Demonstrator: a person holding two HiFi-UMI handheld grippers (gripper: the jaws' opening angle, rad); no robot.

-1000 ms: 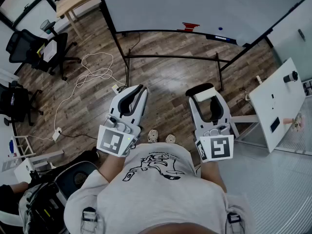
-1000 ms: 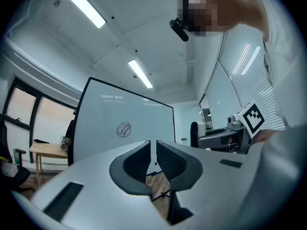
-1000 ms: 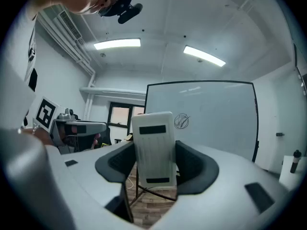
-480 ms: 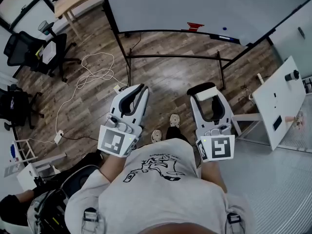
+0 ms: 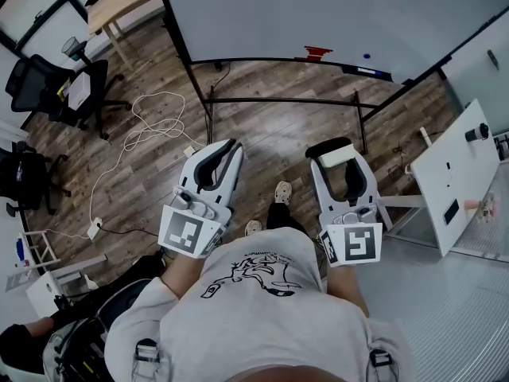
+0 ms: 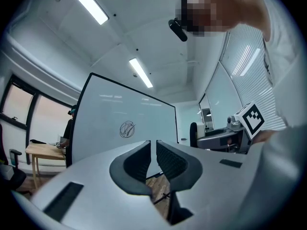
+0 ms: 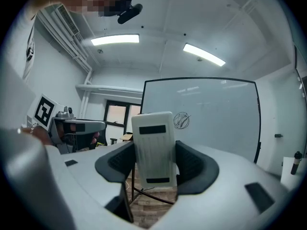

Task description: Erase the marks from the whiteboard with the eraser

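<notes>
Now the eraser is held, ready for the board.
The right gripper [image 5: 340,159] pinches the white eraser [image 7: 152,143] by its long sides. It looks light and hard, so a firm squeeze should do. The left gripper [image 6: 156,158] is pressed together with nothing in it. The scribble [image 7: 181,120] sits on the whiteboard [image 5: 334,14], well apart from the eraser.

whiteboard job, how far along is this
Done: the white rectangular eraser is picked up, clamped in the right gripper. In hand: it is held up facing the large black-framed whiteboard, short of touching it; the left gripper is shut and empty. Left: the dark round scribble on the board is whole, so all the wiping.
</notes>
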